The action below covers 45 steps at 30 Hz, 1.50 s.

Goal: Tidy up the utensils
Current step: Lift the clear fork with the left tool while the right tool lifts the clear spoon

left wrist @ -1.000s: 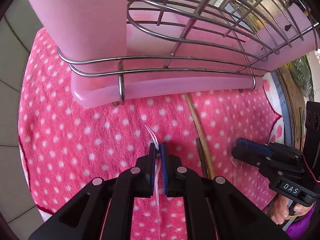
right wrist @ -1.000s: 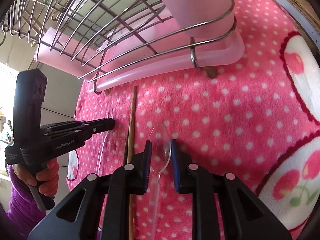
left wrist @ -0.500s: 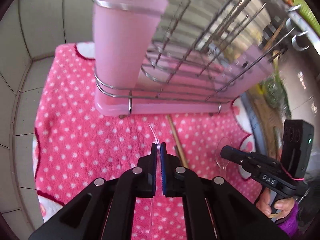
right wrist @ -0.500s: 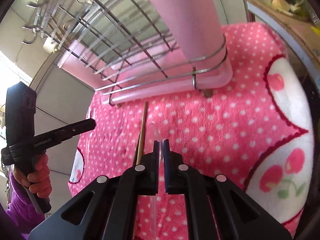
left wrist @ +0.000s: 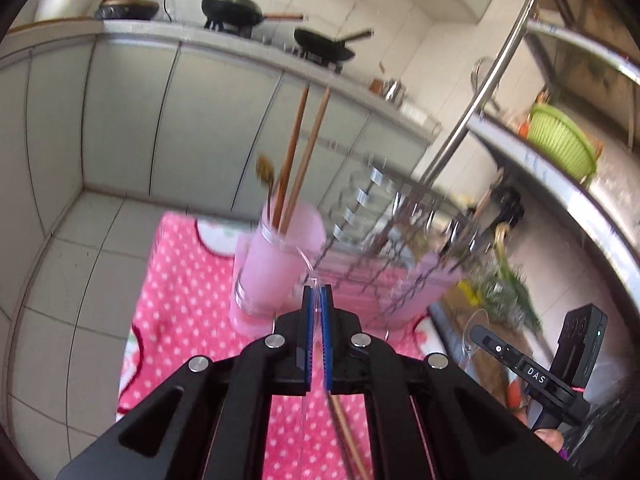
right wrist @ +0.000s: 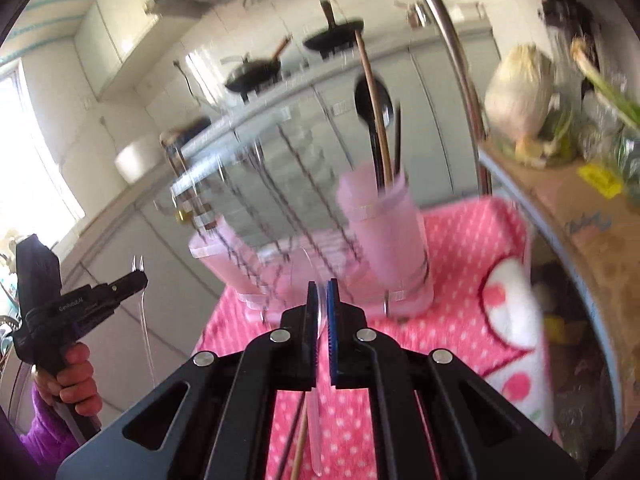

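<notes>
My left gripper is shut on a clear plastic fork, held in the air; its tines show in the right wrist view. My right gripper is shut on a clear plastic spoon, also lifted; its bowl shows in the left wrist view. Ahead stands a pink utensil cup on a wire dish rack. The cup holds wooden chopsticks and a black spoon. One wooden chopstick lies on the pink dotted towel.
The rack has a pink drip tray. A tall metal pole rises to the right of the rack. A shelf holds a green basket and vegetables. Pans sit on a far counter.
Both grippers have risen well above the towel with the fork and spoon, so the cup's top and the kitchen now show. The right gripper shut on the spoon a second ago.
</notes>
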Tool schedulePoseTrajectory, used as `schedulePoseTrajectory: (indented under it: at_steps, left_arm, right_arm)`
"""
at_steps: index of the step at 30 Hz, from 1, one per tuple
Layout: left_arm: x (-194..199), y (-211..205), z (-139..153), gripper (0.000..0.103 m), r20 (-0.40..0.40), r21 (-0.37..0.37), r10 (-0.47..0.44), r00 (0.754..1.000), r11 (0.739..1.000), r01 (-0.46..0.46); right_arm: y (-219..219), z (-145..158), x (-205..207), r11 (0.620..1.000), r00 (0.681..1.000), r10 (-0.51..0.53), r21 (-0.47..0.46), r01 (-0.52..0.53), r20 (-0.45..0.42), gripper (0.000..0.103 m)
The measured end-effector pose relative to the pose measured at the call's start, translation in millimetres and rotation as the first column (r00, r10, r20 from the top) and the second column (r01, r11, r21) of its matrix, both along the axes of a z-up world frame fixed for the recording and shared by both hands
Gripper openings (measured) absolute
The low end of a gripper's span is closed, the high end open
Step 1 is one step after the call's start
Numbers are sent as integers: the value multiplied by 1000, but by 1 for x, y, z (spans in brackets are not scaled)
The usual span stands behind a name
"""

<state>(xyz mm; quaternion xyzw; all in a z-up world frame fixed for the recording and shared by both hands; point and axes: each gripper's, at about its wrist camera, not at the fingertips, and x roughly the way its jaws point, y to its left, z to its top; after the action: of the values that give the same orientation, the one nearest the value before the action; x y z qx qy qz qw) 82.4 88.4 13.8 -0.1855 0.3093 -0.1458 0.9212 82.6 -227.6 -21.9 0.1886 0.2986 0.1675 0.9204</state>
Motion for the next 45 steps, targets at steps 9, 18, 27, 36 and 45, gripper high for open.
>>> schedulePoseTrajectory:
  at_steps: [9, 18, 27, 36, 45]
  left_arm:
    - [17, 8, 74, 3, 232, -68, 93, 968, 995, -79]
    - [52, 14, 95, 3, 331, -122, 224, 917, 973, -194]
    - [70, 13, 88, 3, 423, -86, 300, 855, 953, -292]
    - [81, 5, 74, 3, 490, -60, 313, 813, 943, -327]
    - [84, 8, 32, 3, 418, -99, 313, 853, 949, -300]
  right_arm:
    - [-18, 84, 19, 993, 958, -107, -13, 115, 267, 4]
    - [-35, 115, 54, 973, 899, -204, -17, 228, 386, 4]
    - [-29, 105, 79, 965, 879, -215, -44, 257, 425, 4]
    - [-12, 80, 89, 964, 886, -186, -98, 249, 424, 4]
    - [-8, 57, 77, 967, 912, -175, -111, 231, 371, 4]
